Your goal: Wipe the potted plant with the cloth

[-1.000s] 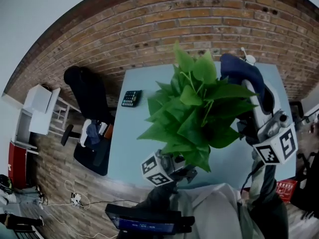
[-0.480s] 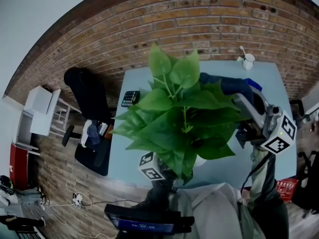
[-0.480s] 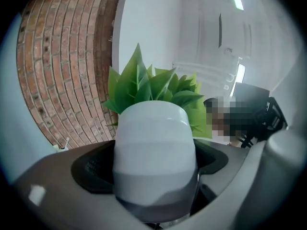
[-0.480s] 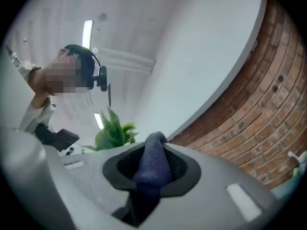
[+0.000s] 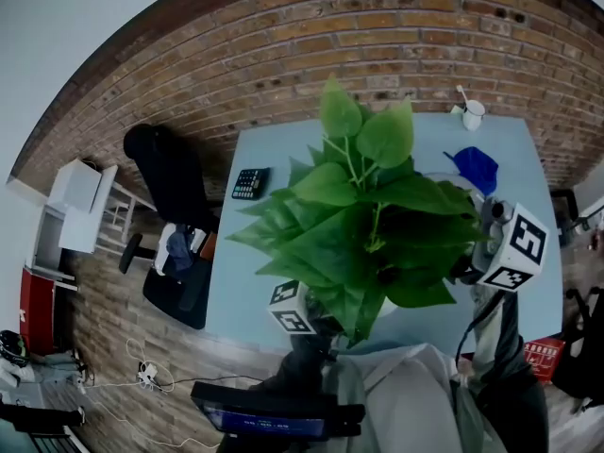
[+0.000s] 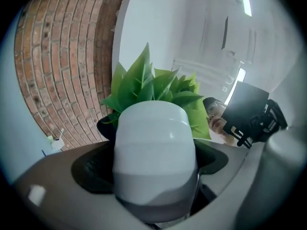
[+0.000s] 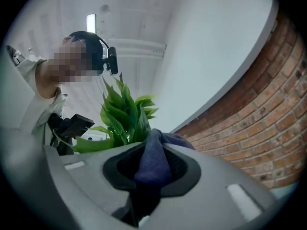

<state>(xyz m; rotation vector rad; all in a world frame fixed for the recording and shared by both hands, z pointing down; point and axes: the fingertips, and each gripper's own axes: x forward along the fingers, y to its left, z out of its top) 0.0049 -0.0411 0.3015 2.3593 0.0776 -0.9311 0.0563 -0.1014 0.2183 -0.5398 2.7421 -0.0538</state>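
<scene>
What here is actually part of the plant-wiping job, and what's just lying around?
In use: potted plant, its white pot clamped in the left gripper; blue cloth, clamped in the right gripper.
Lying about: calculator and cup on the table; black office chair beside it.

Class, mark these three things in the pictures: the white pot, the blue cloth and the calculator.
white pot [image 6: 153, 147]: left gripper view, on its smooth side wall.
blue cloth [image 7: 152, 159]: right gripper view, on its bunched middle fold.
calculator [image 5: 250, 184]: head view, on its keypad face.
</scene>
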